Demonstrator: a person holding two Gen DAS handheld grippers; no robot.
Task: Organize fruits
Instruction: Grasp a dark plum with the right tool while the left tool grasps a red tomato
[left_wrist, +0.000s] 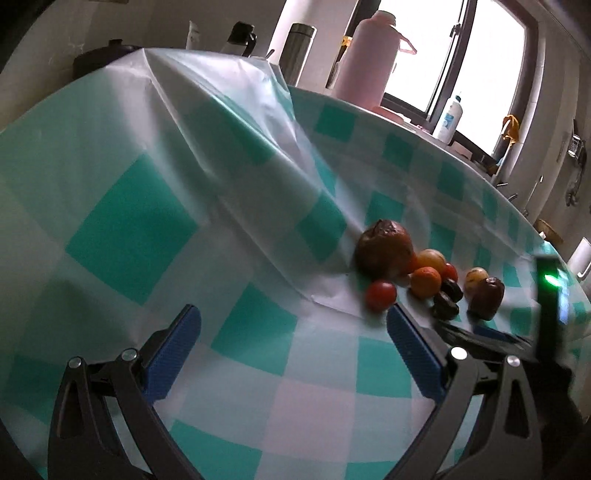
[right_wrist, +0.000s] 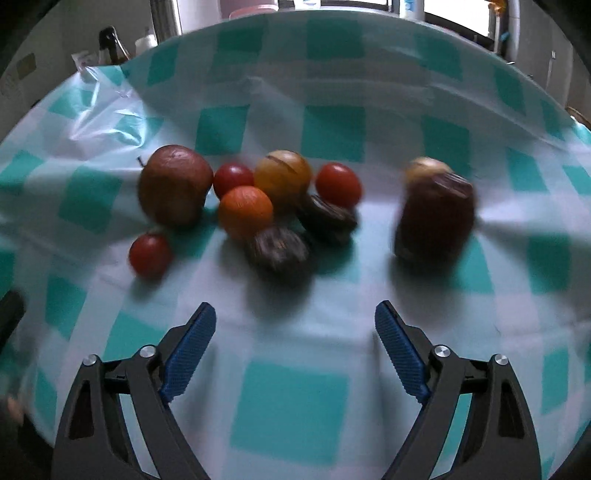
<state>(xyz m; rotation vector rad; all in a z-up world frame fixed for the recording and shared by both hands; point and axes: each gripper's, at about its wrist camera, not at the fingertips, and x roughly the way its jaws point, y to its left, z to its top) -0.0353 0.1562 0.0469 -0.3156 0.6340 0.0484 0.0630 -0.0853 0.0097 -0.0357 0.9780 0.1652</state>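
- Both grippers, left (left_wrist: 293, 332) and right (right_wrist: 295, 332), are hovering over the checked tabletop (right_wrist: 291, 406), fingers apart and holding nothing.
- The fruits are lying beyond the right gripper: one big brown fruit (right_wrist: 173, 184), with three red tomatoes (right_wrist: 149, 254) near it.
- Right of the brown fruit are sitting one orange (right_wrist: 244, 210), one yellow fruit (right_wrist: 282, 175) and two dark wrinkled fruits (right_wrist: 279, 253).
- Farthest right of it are standing one dark red fruit (right_wrist: 436, 221) and one pale fruit (right_wrist: 424, 166).

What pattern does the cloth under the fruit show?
The tablecloth is checked in teal and white squares, clearest in the right wrist view.
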